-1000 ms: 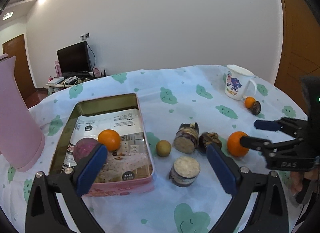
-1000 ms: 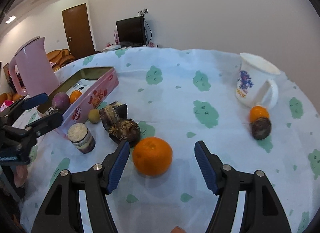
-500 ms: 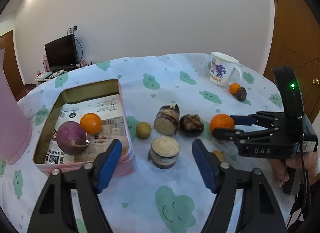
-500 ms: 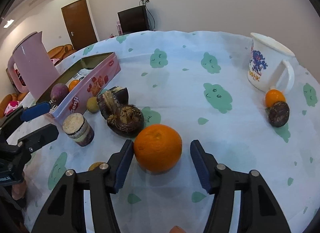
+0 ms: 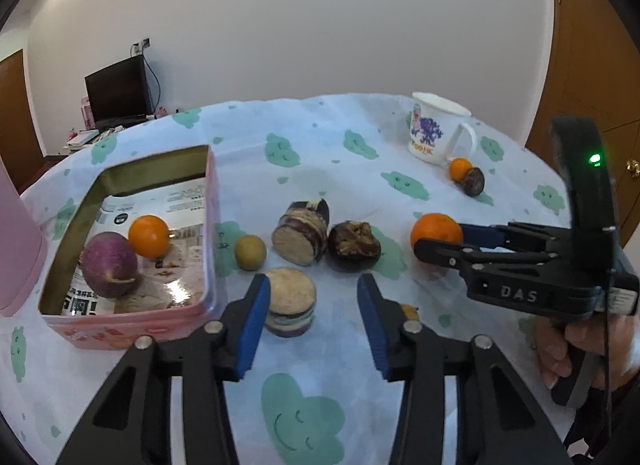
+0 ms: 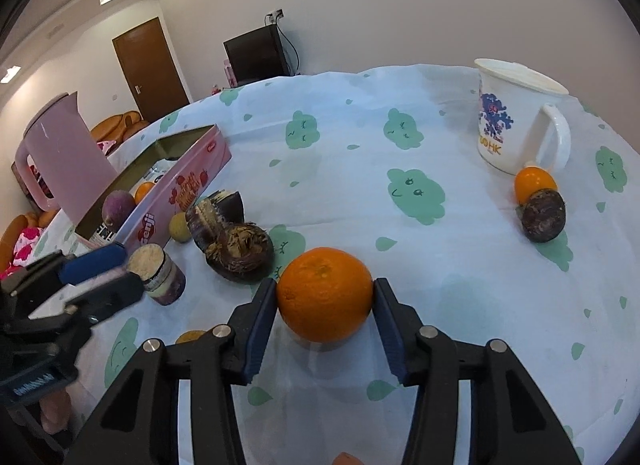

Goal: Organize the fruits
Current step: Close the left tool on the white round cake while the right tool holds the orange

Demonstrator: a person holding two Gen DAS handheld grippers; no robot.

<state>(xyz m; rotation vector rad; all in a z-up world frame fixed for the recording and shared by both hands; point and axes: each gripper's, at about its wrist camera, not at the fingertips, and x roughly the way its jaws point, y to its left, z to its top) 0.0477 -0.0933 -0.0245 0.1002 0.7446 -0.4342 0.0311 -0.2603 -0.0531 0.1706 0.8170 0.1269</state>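
The right gripper [image 6: 325, 299] is closing, its pads touching both sides of the big orange [image 6: 325, 299] near the table's front edge. The left gripper [image 5: 312, 313] is closing too, around the cut stub [image 5: 290, 301] just right of the tin [image 5: 132, 321], one pad touching.

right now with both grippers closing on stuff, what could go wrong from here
The right gripper is closing on the round orange; gripped only at its sides, it could squirt out and roll.
The left gripper is closing with only its left pad near the cut stump, so an off-centre pinch may tip it toward the pink tin.
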